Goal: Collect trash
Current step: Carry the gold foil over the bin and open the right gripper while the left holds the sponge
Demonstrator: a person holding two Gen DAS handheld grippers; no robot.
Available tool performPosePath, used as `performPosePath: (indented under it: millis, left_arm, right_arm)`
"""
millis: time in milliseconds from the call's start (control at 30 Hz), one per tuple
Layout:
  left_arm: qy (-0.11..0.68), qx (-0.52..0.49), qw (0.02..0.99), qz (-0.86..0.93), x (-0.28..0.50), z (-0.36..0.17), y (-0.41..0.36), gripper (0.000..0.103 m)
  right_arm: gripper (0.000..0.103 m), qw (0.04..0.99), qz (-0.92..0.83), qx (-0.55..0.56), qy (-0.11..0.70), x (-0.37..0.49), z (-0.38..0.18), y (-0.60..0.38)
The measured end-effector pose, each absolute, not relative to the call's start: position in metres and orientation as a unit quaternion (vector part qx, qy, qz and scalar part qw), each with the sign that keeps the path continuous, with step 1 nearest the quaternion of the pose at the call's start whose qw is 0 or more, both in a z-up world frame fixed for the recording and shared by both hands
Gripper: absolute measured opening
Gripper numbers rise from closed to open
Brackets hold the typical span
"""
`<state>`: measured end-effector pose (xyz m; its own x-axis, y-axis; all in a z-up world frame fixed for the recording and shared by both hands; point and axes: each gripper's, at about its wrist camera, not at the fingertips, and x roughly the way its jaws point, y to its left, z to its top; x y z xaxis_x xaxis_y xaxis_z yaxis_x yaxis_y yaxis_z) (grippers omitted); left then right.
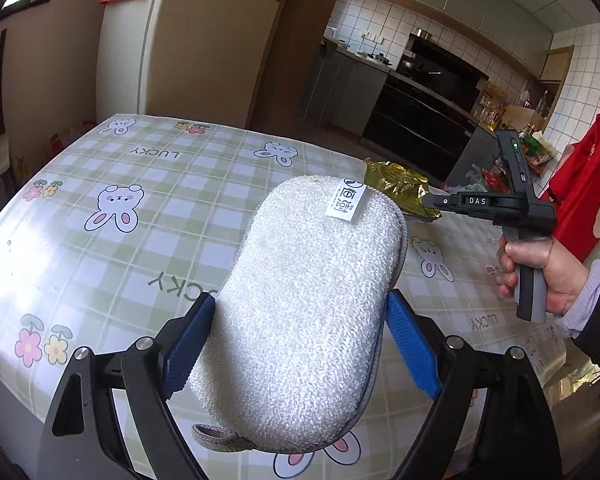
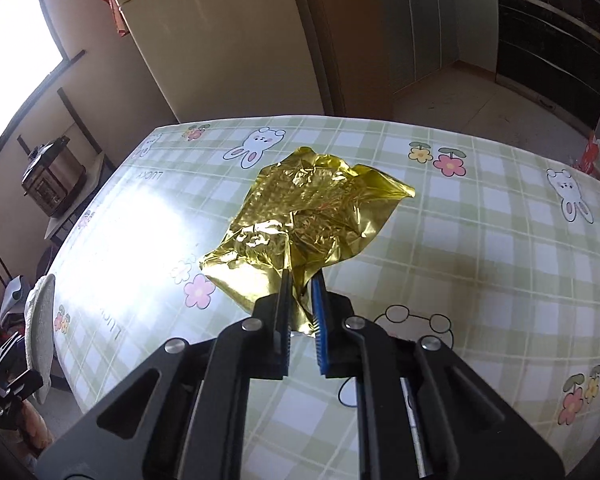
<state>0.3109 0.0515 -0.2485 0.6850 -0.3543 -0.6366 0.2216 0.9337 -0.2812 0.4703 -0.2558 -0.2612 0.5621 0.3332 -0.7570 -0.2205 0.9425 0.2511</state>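
A crumpled gold foil wrapper [image 2: 308,208] hangs just above the checked tablecloth, with my right gripper [image 2: 302,280] shut on its lower corner. In the left wrist view the same wrapper [image 1: 396,184] sticks out from the right gripper [image 1: 432,202], which a hand [image 1: 548,276] holds at the table's right side. My left gripper [image 1: 300,300] is shut on a white oval scrubbing sponge [image 1: 320,240] with a label at its far end. Its blue pads press on both long sides. In the right wrist view, that sponge [image 2: 40,320] shows at the far left, off the table edge.
The table [image 1: 140,208] carries a green checked cloth with rabbits and flowers. A beige fridge [image 1: 208,40] stands behind it. Kitchen counters and a dark oven [image 1: 420,120] lie to the right, with red cloth [image 1: 588,184] at the far right. A low shelf with a box [image 2: 52,184] sits left.
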Motion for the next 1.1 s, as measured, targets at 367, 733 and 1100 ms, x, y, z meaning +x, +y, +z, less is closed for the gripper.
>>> performPosePath:
  millis: [367, 733, 1100]
  left_arm:
    - [0.334, -0.106, 0.926, -0.136, 0.229, -0.188, 0.060, 0.084]
    - [0.307, -0.101, 0.939, -0.120, 0.137, -0.140, 0.062, 0.084]
    - [0.299, -0.107, 0.940, -0.126, 0.068, -0.129, 0.064, 0.084]
  right_arm:
    - [0.013, 0.901, 0.188, 0.039, 0.388, 0.364, -0.174, -0.258]
    - [0.013, 0.907, 0.227, 0.037, 0.352, 0.221, -0.145, -0.252]
    - [0.013, 0.894, 0.242, 0.020, 0.375, 0.105, -0.181, -0.233]
